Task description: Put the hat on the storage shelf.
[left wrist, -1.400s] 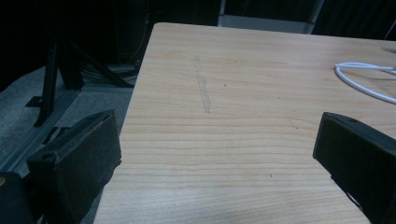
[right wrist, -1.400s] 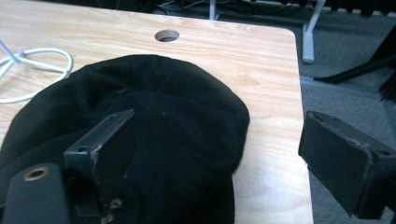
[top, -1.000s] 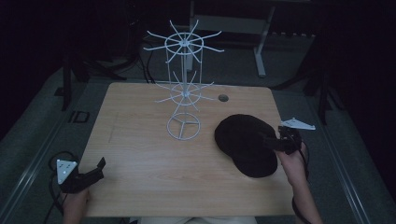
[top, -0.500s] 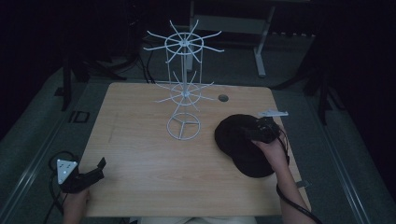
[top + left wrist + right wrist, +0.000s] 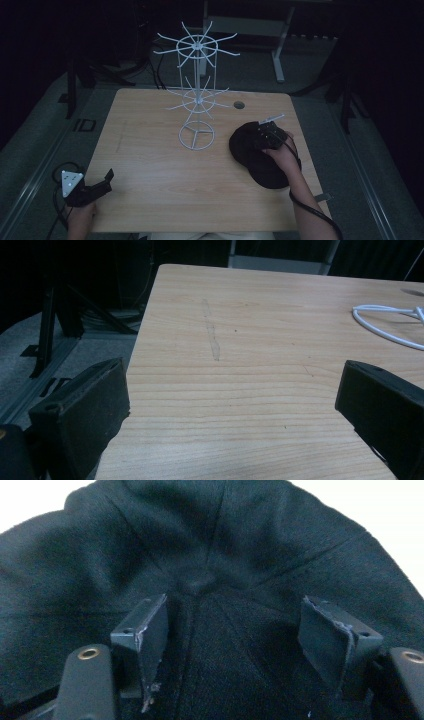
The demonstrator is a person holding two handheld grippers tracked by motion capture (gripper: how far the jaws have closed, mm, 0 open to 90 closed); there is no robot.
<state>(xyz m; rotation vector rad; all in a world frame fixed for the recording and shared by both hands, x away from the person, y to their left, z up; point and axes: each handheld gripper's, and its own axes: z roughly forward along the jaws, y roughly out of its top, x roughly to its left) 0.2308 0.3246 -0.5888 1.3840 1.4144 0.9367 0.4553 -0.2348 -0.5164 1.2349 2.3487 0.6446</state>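
Hovering right gripper, jaws spread, over cap near table's right edge: centre on crown button, pinch fabric firmly. Left gripper spread, idle, front-left corner.

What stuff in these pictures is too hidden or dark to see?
- Cap: the right gripper and hand cover part of it in the high view.
- Wire rack: only its base ring enters the left gripper view, cut by the edge.
- Room beyond the table: too dark.

A black cap lies between and beneath the right jaws. A white wire display rack stands on the wooden table, beyond the left jaws to their right.
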